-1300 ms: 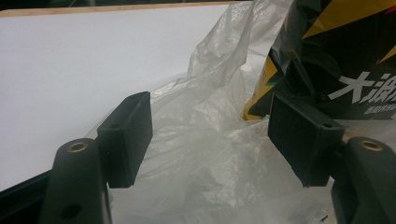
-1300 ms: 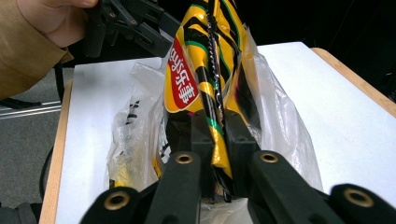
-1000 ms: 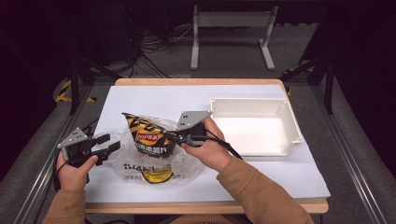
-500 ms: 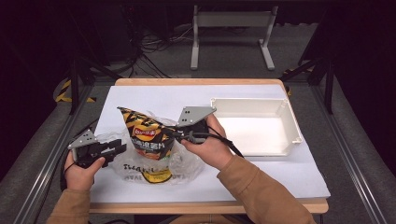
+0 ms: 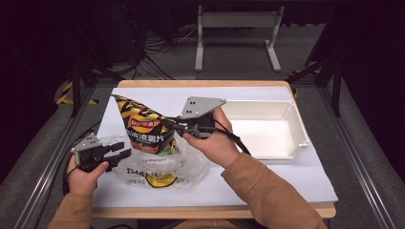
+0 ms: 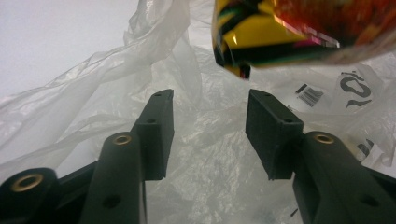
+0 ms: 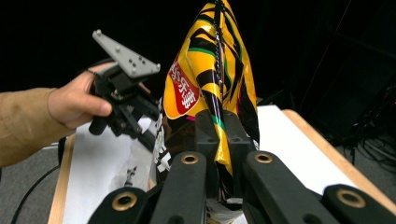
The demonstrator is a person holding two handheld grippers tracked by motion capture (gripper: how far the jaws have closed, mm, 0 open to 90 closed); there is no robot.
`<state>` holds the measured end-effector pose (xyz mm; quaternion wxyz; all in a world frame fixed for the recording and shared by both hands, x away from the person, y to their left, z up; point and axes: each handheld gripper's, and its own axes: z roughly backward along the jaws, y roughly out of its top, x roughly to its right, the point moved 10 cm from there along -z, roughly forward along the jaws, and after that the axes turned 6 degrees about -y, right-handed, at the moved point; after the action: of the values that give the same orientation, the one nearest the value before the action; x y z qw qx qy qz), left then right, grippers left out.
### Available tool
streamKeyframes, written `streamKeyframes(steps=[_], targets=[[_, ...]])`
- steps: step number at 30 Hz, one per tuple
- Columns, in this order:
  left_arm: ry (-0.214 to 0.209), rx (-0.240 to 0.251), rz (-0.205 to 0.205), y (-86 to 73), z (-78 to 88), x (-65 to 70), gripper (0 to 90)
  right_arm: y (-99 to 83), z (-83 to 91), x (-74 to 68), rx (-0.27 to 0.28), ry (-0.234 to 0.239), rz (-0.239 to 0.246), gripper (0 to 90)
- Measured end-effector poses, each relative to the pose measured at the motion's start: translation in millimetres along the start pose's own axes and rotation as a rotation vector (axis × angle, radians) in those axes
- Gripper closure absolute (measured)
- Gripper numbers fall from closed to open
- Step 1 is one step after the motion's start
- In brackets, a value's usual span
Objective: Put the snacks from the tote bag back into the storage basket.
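A yellow-and-black striped chips bag (image 5: 145, 129) (image 7: 210, 79) hangs tilted above a crumpled clear plastic bag (image 5: 162, 167) (image 6: 93, 93). My right gripper (image 5: 168, 125) (image 7: 223, 121) is shut on the chips bag's edge and holds it up, its lower end still at the plastic bag's mouth. My left gripper (image 5: 123, 149) (image 6: 208, 100) sits low at the plastic bag's left side. Its jaws have just been opening and stand apart; loose film lies between them, but the pads do not press it. The chips bag's bottom (image 6: 280, 28) hangs just above them.
A white rectangular tray (image 5: 298, 129) stands at the right of the white-covered table (image 5: 286, 186). A wooden edge (image 5: 205, 210) runs along the front. A metal stand (image 5: 234, 28) and cables lie on the floor beyond the table.
The right gripper has risen with the chips bag, drawing it up out of the plastic bag. The left gripper stayed in place; its jaws narrowed, then widened again.
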<state>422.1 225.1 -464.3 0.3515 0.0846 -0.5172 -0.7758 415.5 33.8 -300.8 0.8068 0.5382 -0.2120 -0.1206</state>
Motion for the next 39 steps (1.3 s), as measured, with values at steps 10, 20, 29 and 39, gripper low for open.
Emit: streamKeyframes(steps=[10, 20, 29, 39], targets=[[0.002, -0.005, -0.018, 0.1, 1.2, 0.8, 49.5, 32.0, 5.8, -4.7, 0.065, 0.006, 0.020, 88.1], [0.005, 0.002, -0.044, 3.0, 5.3, 3.4, 45.6, 44.3, 20.7, -2.6, 0.063, 0.017, 0.045, 88.0], [-0.012, 0.031, -0.045, 6.8, 15.3, 5.6, 43.1, 44.9, 39.1, 9.3, 0.078, 0.017, 0.034, 87.9], [0.009, 0.052, -0.051, 12.1, 23.1, 3.2, 40.9, 41.8, 63.5, 26.9, 0.076, -0.007, 0.016, 87.9]])
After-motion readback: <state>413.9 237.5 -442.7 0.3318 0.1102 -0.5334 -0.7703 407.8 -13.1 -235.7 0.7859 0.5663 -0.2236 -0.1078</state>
